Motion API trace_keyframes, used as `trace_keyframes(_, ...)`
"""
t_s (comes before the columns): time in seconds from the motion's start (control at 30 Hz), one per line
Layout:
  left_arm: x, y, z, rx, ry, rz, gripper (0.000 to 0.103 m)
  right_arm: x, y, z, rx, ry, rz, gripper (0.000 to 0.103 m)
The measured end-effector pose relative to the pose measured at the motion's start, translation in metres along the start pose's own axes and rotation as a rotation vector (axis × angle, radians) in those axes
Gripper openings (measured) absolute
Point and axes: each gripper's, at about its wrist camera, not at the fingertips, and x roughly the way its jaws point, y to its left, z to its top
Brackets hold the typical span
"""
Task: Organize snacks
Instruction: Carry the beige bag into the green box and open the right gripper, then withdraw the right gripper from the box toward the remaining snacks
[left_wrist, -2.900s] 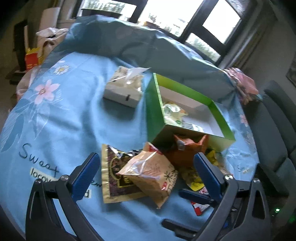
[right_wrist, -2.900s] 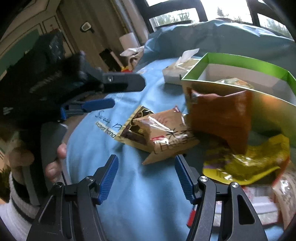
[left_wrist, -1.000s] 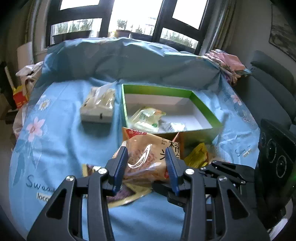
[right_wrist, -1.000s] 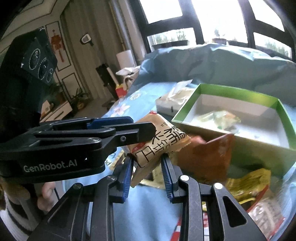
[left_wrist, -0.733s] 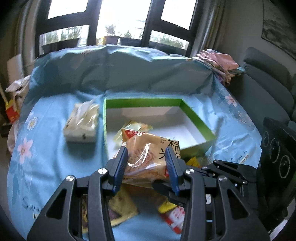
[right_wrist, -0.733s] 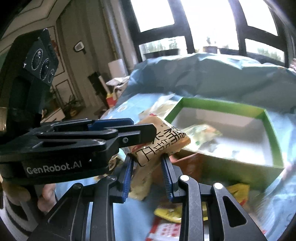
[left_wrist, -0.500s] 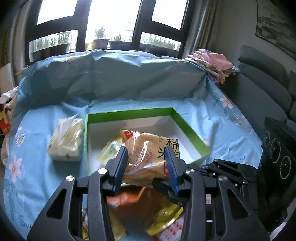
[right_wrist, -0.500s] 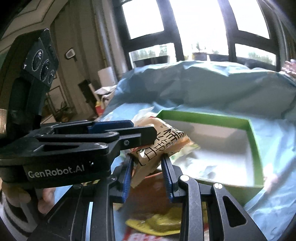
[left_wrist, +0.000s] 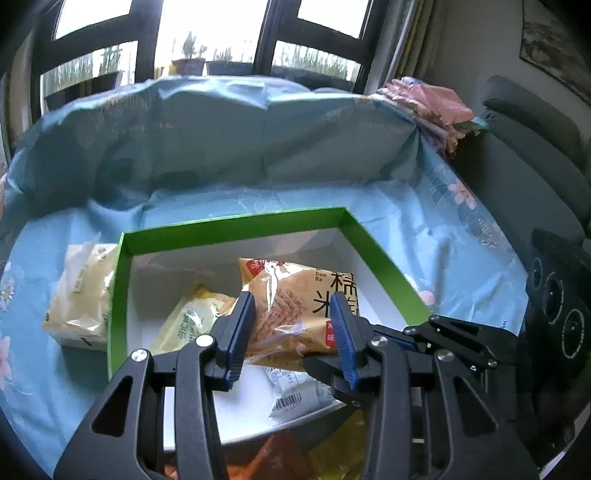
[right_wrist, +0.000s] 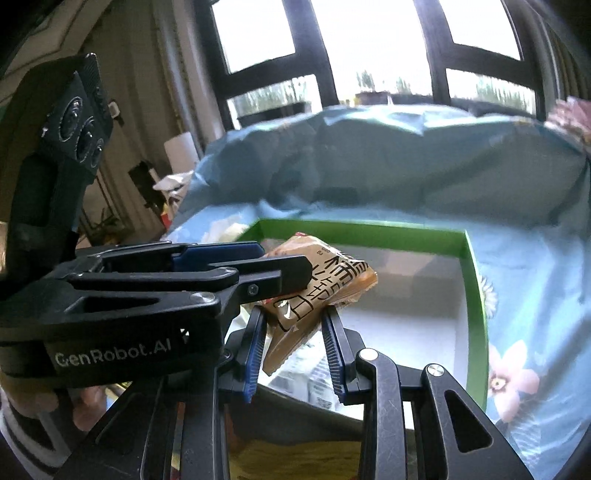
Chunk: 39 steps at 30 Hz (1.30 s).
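Observation:
An orange rice-cracker packet (left_wrist: 295, 306) hangs over the open green box (left_wrist: 236, 221), gripped from two sides. My left gripper (left_wrist: 291, 328) is shut on its near end, blue pads pressing both edges. My right gripper (right_wrist: 295, 343) is shut on the packet's (right_wrist: 325, 280) lower corner, and its black fingers (left_wrist: 443, 332) reach in from the right in the left wrist view. On the box's white floor lie a yellow-green packet (left_wrist: 188, 321) and a clear packet with a barcode (left_wrist: 295, 391).
A wrapped tissue pack (left_wrist: 81, 291) lies left of the box on the blue flowered cloth (left_wrist: 461, 236). Orange (left_wrist: 277, 458) and yellow (left_wrist: 340, 450) packets lie in front of the box's near wall. A grey sofa (left_wrist: 535, 147) stands at the right. A hand (right_wrist: 44, 402) holds the left gripper.
Both grippers, shut on the rice-cracker packet, have carried it forward from above the loose pile to above the box's interior. The grip on it is unchanged.

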Motion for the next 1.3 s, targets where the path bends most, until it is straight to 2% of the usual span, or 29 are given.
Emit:
trace_keyframes(0.33,0.026,0.01,-0.007,-0.053,0.058,0.001,0.041,0.019,-0.006,-0.005,0.02,0.073,-0.011,0.033)
trace_keyframes(0.47,0.031,0.008,-0.008,-0.045,0.069,0.01,0.041,0.022,-0.009,-0.008,0.025,0.09,-0.024,0.033)
trace_keyframes(0.57,0.032,0.008,-0.009,-0.051,0.07,-0.006,0.049,0.021,-0.012,-0.008,0.035,0.086,-0.037,0.033)
trace_keyframes(0.7,0.031,0.005,-0.009,-0.032,0.06,0.025,0.068,0.016,-0.011,-0.007,0.029,0.066,-0.059,0.033)
trace_keyframes(0.83,0.026,0.004,-0.008,-0.023,0.037,0.063,0.07,0.008,-0.014,-0.005,0.035,0.042,-0.068,0.033)
trace_keyframes(0.9,0.021,0.005,-0.007,-0.018,0.018,0.088,0.083,0.005,-0.015,-0.004,0.038,0.034,-0.075,0.035)
trace_keyframes(1.03,0.012,0.004,-0.005,-0.01,-0.013,0.119,0.084,-0.004,-0.017,-0.003,0.047,0.012,-0.087,0.041)
trace_keyframes(1.1,0.007,0.003,-0.005,-0.004,-0.026,0.138,0.084,-0.008,-0.017,-0.002,0.049,0.002,-0.098,0.048)
trace_keyframes(1.2,0.002,0.001,-0.005,0.007,-0.041,0.159,0.085,-0.014,-0.018,-0.002,0.05,-0.011,-0.109,0.052)
trace_keyframes(1.23,0.001,0.0,-0.005,0.01,-0.044,0.165,0.086,-0.016,-0.018,-0.002,0.052,-0.014,-0.111,0.053)
trace_keyframes(1.3,-0.002,-0.001,-0.006,0.015,-0.052,0.176,0.096,-0.02,-0.019,-0.003,0.058,-0.018,-0.112,0.053)
